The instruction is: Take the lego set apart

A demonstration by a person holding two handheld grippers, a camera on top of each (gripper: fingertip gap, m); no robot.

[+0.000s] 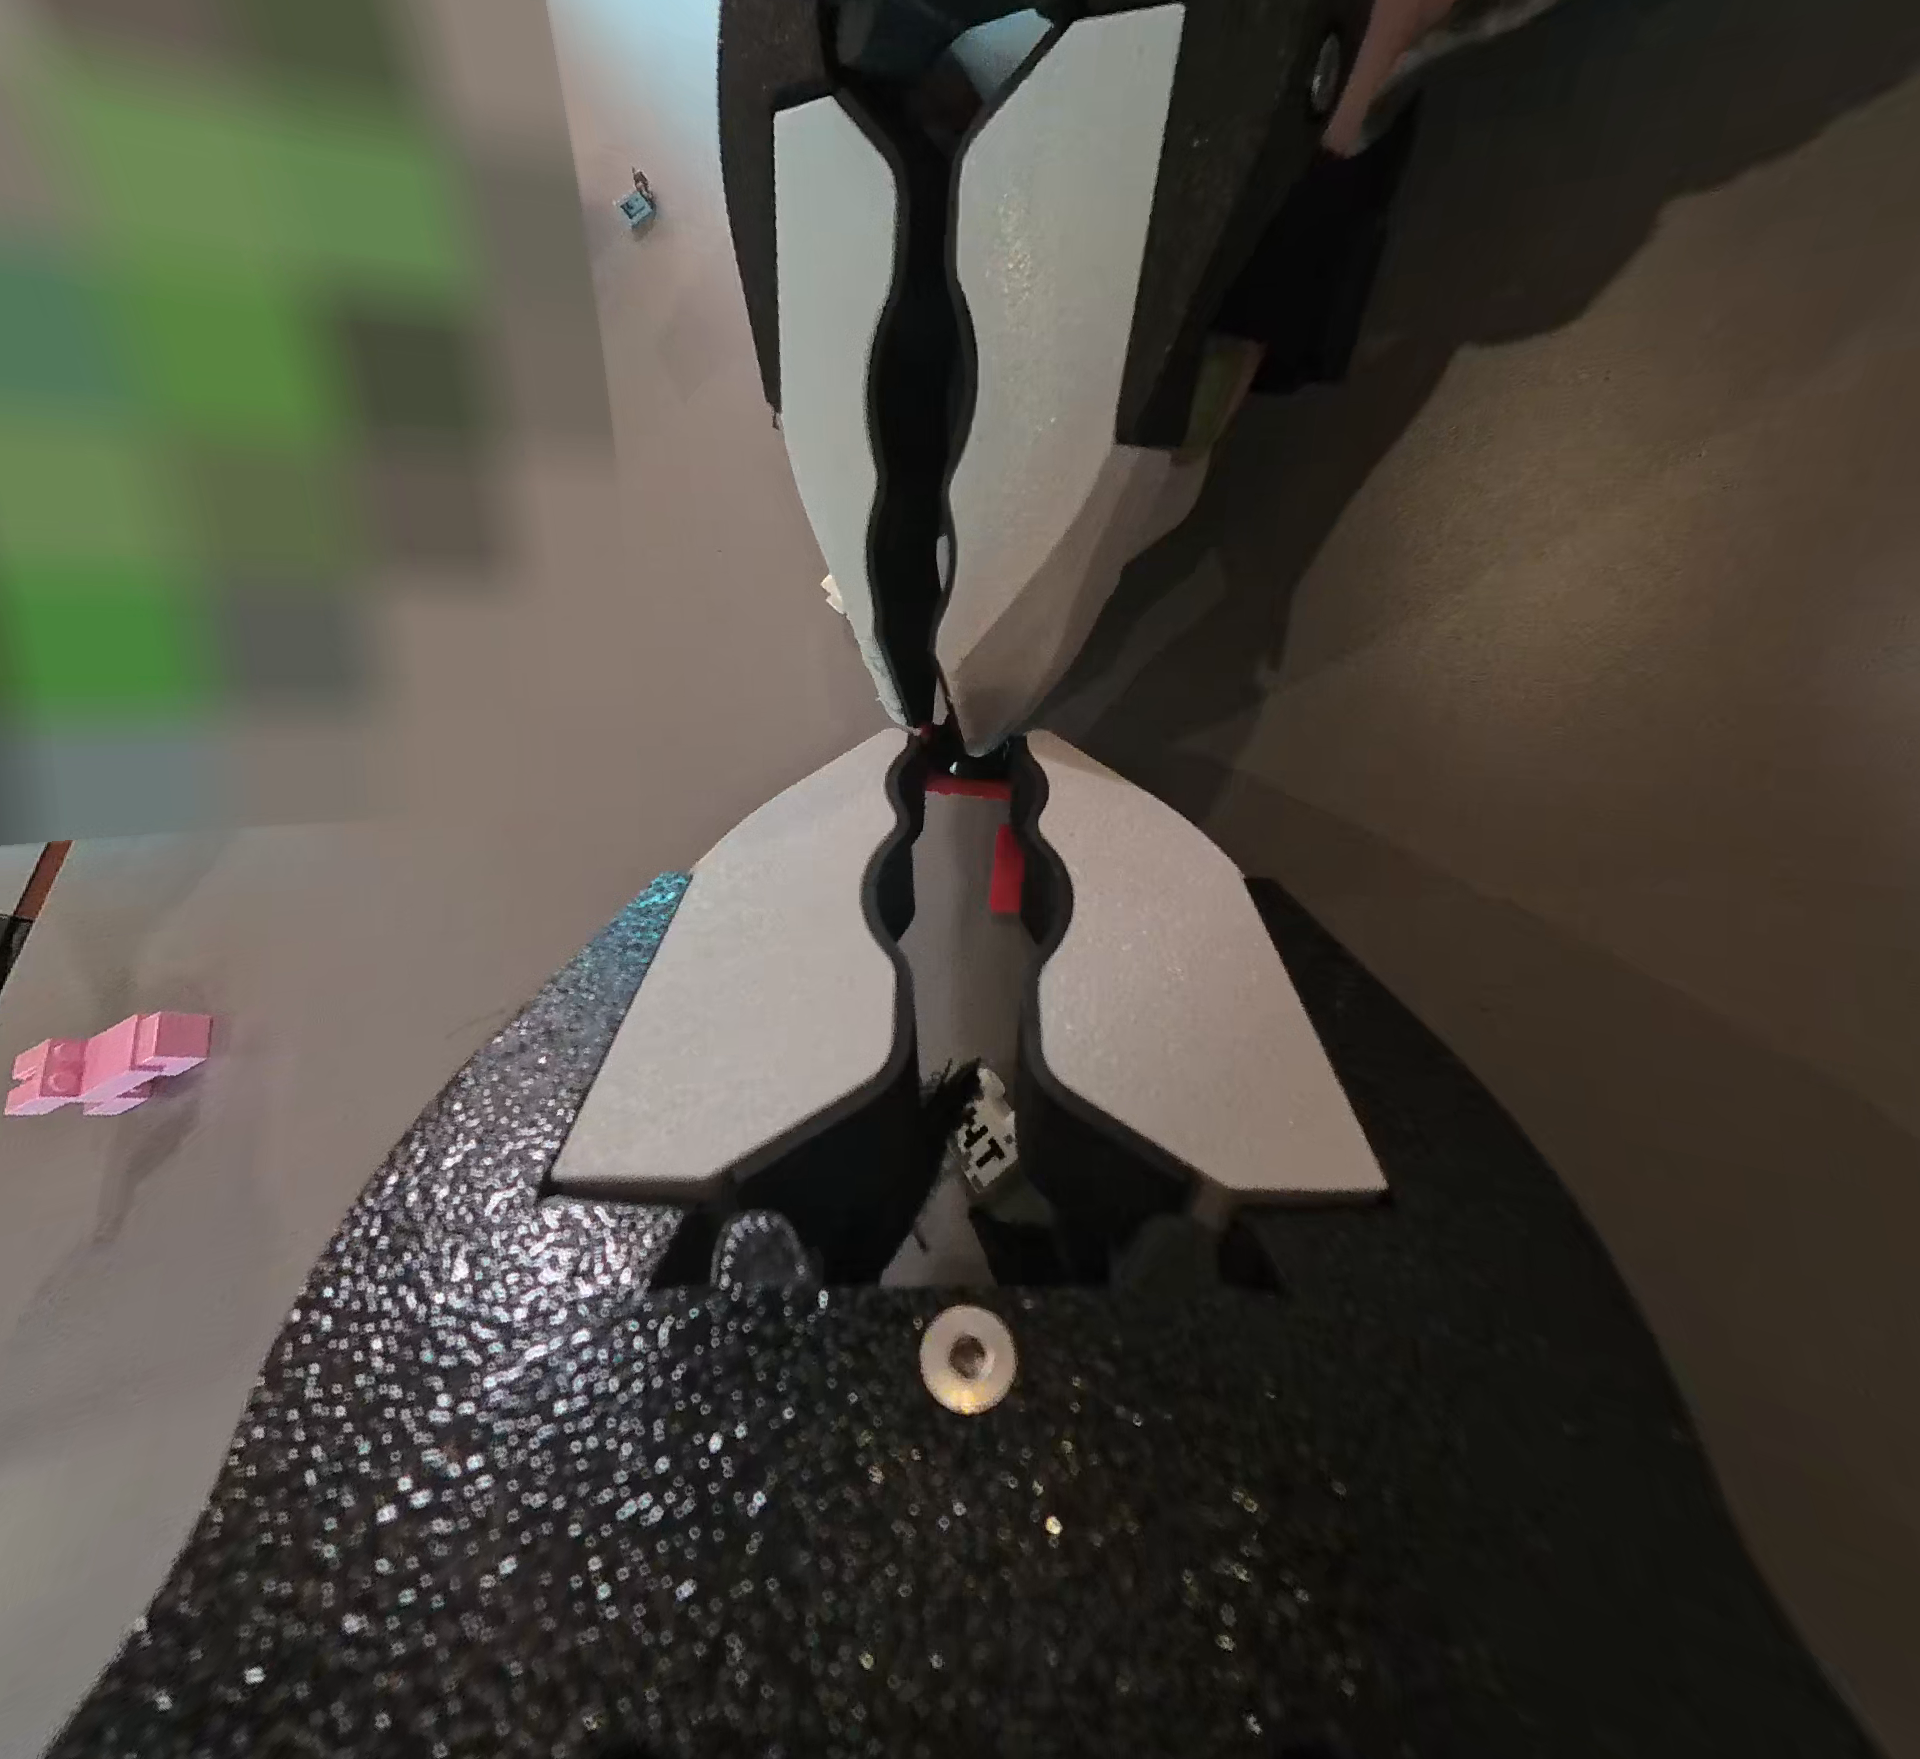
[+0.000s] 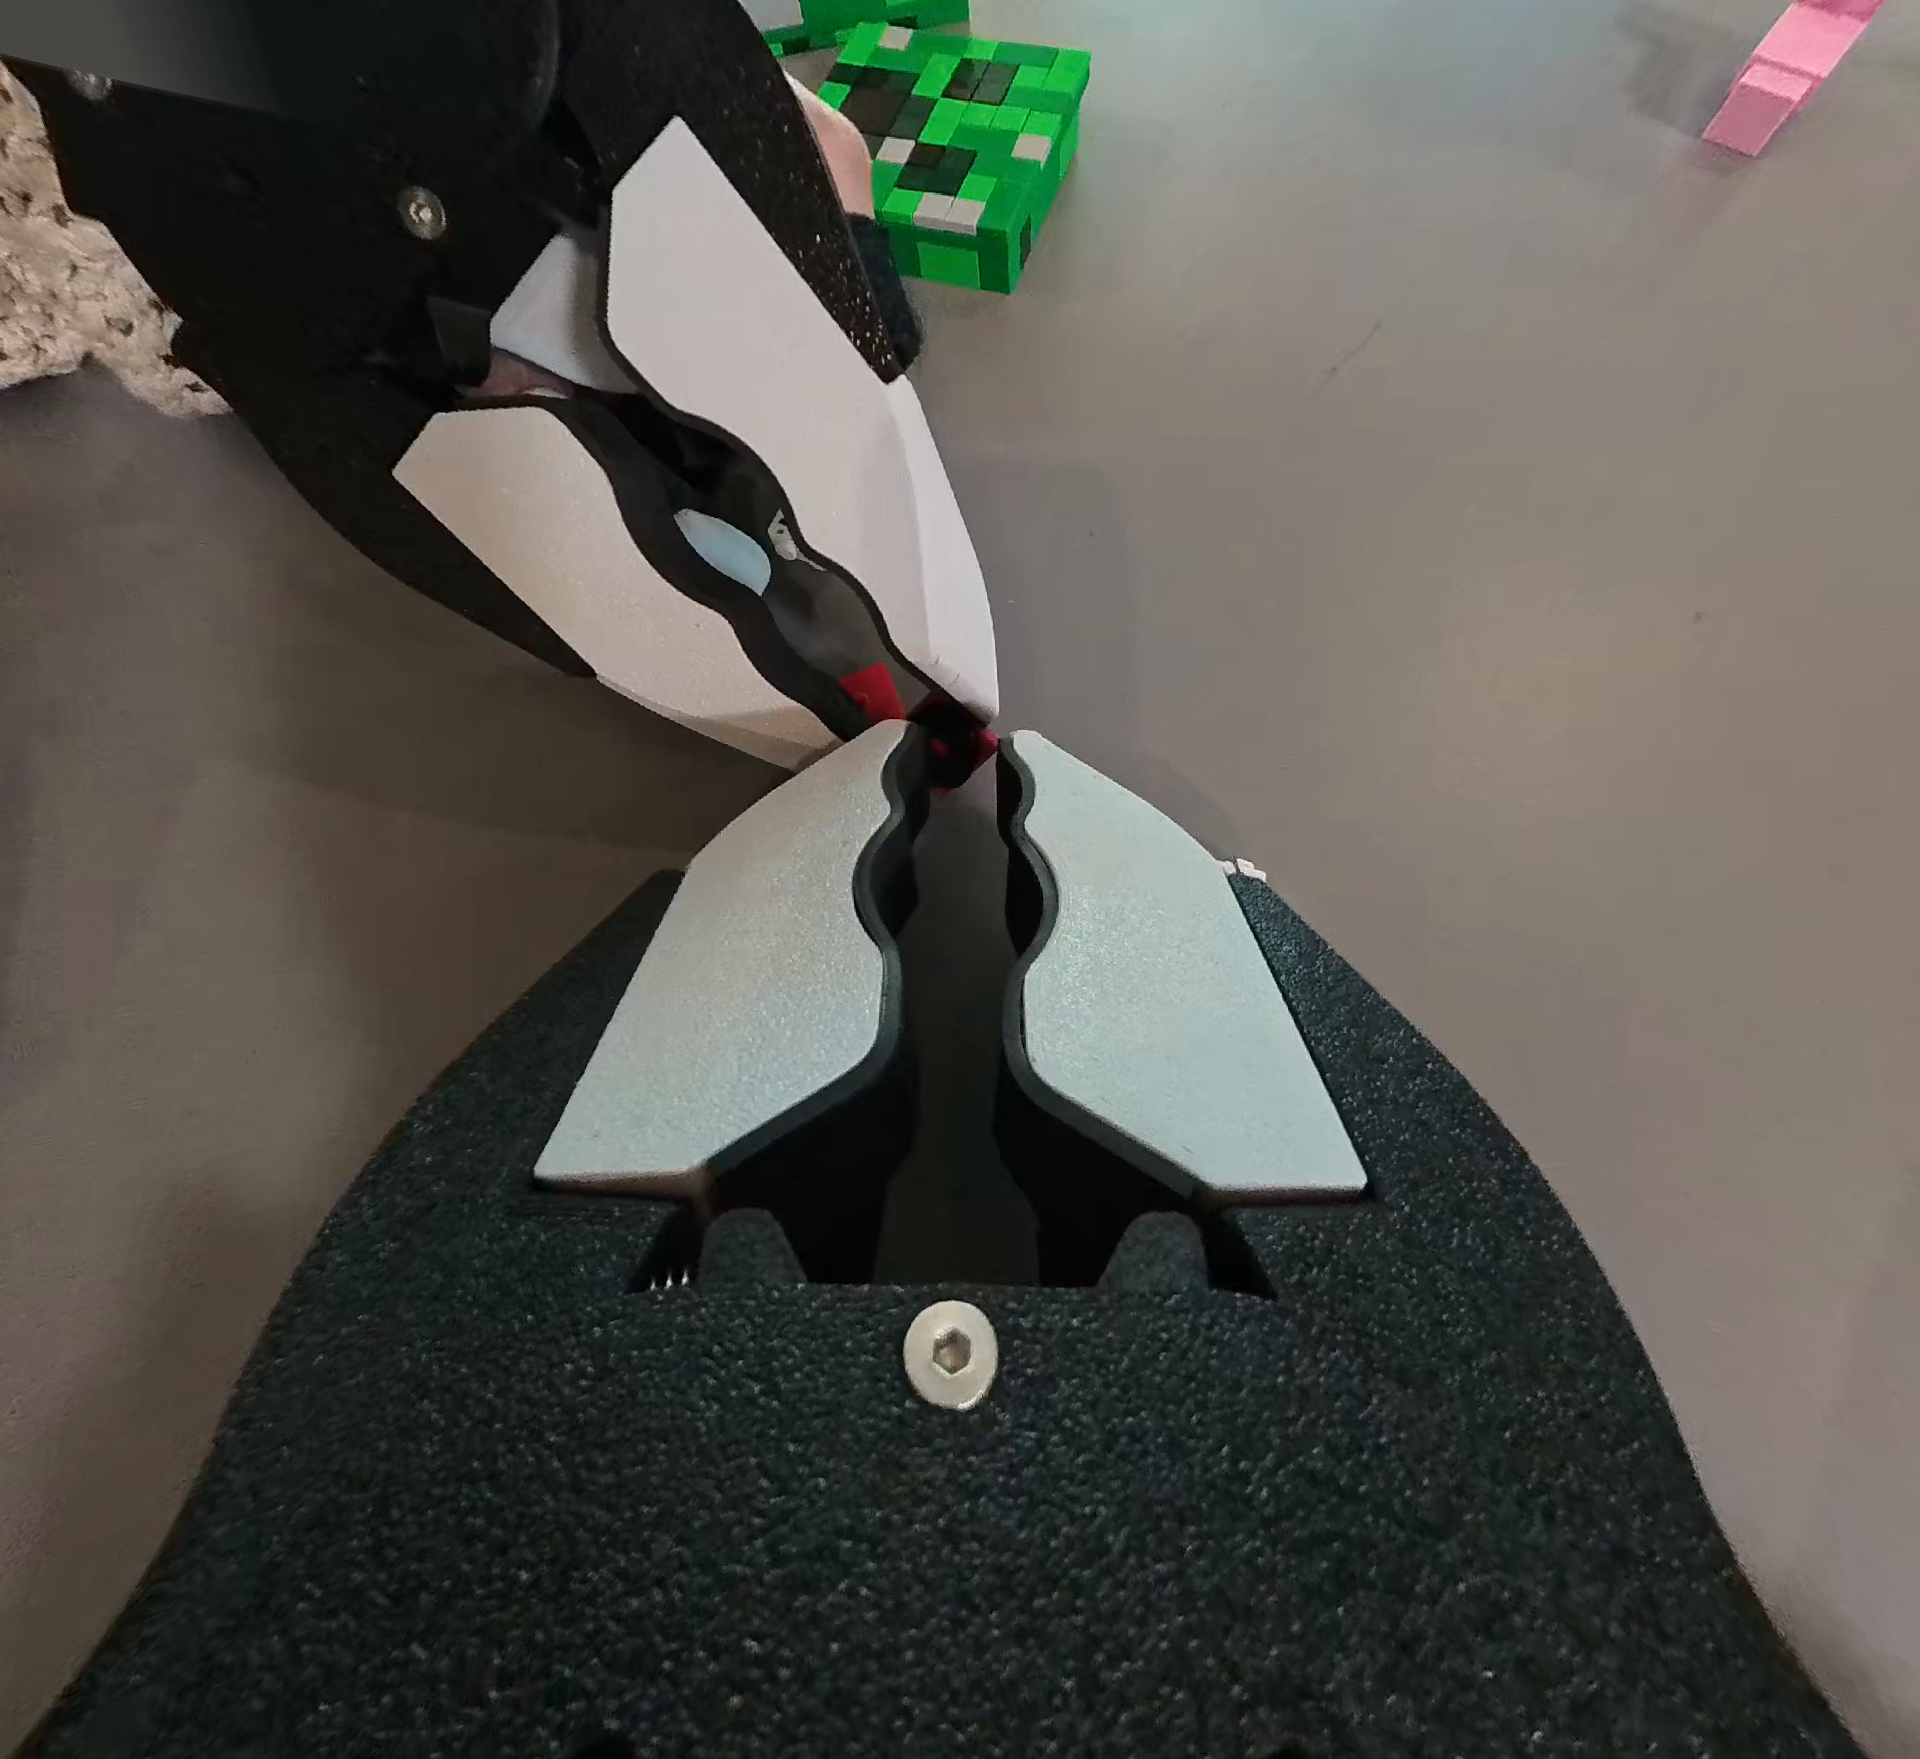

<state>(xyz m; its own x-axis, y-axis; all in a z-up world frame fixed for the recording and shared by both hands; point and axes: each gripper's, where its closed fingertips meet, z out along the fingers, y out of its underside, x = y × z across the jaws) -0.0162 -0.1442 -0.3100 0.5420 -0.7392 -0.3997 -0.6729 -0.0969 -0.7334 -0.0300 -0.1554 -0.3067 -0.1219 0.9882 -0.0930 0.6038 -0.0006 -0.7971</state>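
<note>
I hold a small red and black lego piece (image 2: 948, 741) between both my grippers, tip against tip above the grey worktop (image 2: 1455, 670). The left gripper (image 1: 961, 759) and the right gripper (image 2: 951, 753) each have their fingers clamped on one end, I think to pull it in two. The green blocks (image 2: 956, 151) wait far behind.
</note>
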